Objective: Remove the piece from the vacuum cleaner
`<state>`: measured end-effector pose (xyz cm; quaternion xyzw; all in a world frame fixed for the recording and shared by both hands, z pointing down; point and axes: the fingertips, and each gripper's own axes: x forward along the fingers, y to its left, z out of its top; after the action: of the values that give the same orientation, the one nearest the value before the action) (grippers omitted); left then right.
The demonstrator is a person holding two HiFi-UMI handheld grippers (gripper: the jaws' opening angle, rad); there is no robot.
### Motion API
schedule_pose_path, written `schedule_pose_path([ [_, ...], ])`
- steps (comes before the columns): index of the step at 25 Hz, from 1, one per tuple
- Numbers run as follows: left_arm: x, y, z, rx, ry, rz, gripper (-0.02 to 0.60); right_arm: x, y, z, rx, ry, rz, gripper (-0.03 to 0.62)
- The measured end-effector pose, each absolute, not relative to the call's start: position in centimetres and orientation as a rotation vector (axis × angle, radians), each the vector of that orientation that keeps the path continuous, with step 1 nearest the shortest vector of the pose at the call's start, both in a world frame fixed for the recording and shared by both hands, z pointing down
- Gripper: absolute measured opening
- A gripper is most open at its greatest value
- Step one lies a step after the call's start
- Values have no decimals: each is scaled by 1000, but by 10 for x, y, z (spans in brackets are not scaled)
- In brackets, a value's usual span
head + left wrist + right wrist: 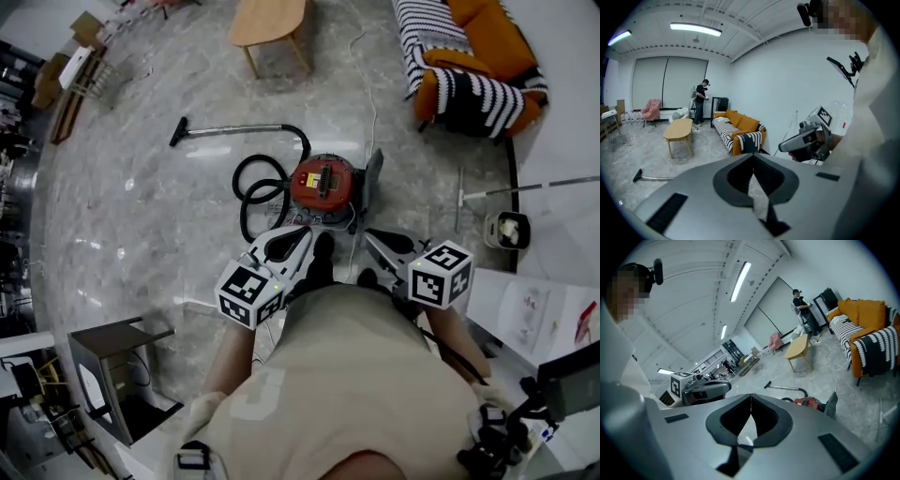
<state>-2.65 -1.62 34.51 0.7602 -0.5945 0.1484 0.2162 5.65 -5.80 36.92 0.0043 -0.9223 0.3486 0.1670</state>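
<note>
A red round vacuum cleaner (pixel 323 182) stands on the marble floor in front of me, with a grey panel (pixel 373 178) upright at its right side. Its black hose (pixel 255 184) loops to the left and runs to a wand with a floor nozzle (pixel 180 131). My left gripper (pixel 304 232) and right gripper (pixel 368 235) are both held up near my chest, above the floor and short of the vacuum. Each one is shut with nothing between its fingers. The right gripper view shows the vacuum (pixel 812 402) low and far off beyond the jaws.
A wooden oval table (pixel 270 22) stands at the far side, and an orange sofa with a striped blanket (pixel 473 58) at the far right. A mop and bucket (pixel 512 229) lie to the right. A dark stool (pixel 114 373) is at my left. Another person (pixel 700 101) stands far back.
</note>
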Motion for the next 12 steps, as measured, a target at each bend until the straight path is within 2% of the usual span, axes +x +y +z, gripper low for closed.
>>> schedule_pose_path([
  [12,-106,-75,358,2231,-1566,462,5,-6,-99,381,205,-2526,926,2],
])
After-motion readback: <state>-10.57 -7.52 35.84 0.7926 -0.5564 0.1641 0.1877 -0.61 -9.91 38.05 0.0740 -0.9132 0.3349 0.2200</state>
